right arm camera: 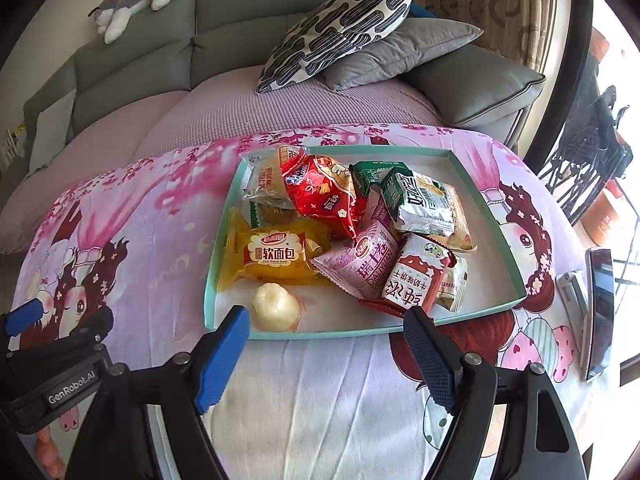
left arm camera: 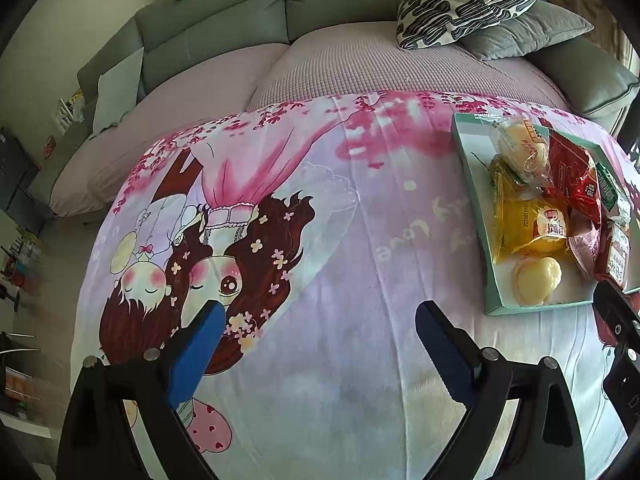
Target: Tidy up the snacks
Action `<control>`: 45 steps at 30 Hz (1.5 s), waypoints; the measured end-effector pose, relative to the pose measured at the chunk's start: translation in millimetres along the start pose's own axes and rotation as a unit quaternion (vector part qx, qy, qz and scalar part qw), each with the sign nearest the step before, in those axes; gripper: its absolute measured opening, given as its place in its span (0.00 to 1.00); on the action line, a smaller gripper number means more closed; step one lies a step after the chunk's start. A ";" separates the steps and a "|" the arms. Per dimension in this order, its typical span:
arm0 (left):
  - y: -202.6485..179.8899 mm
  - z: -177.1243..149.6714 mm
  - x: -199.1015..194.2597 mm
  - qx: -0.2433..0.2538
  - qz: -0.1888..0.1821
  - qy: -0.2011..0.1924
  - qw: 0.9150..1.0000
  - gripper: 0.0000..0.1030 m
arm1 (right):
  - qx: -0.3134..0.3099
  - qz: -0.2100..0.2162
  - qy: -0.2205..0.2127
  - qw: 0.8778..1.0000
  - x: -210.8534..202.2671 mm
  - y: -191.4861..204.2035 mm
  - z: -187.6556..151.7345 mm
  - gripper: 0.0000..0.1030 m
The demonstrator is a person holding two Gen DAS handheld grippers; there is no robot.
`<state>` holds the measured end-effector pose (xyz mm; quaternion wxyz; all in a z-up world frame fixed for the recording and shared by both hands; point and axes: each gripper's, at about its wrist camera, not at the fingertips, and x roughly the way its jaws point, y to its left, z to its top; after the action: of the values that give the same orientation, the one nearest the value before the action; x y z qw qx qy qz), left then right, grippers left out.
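Observation:
A shallow teal tray (right arm camera: 502,216) sits on a table covered with a pink cartoon cloth and holds several snack packs: a yellow bread pack (right arm camera: 276,254), a red bag (right arm camera: 320,192), a purple pack (right arm camera: 368,260), a green and white pack (right arm camera: 420,200) and a pale jelly cup (right arm camera: 276,306). My right gripper (right arm camera: 326,328) is open and empty just in front of the tray's near rim. My left gripper (left arm camera: 320,320) is open and empty over bare cloth, left of the tray (left arm camera: 468,168).
A phone (right arm camera: 600,308) lies on the cloth right of the tray. Behind the table stands a grey sofa (right arm camera: 224,40) with a patterned pillow (right arm camera: 340,28), a grey pillow and a plush toy (right arm camera: 136,0). The cloth (left arm camera: 340,240) left of the tray carries no objects.

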<state>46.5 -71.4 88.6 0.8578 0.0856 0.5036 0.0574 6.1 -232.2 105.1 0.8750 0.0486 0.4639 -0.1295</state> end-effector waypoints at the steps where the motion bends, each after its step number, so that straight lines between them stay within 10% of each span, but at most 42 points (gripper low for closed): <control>1: -0.3 -0.2 -0.2 -0.001 0.000 0.001 1.000 0.93 | 0.000 0.000 0.000 1.000 0.1 -0.1 0.0 0.80; 45: 3.8 -2.4 6.0 -0.014 0.001 0.025 1.000 0.93 | -0.006 -0.010 0.015 1.000 5.2 -1.8 -5.1 0.80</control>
<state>47.2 -66.4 83.1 0.8459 0.0726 0.5240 0.0677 4.3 -233.7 98.0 0.8670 0.0409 0.4779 -0.1349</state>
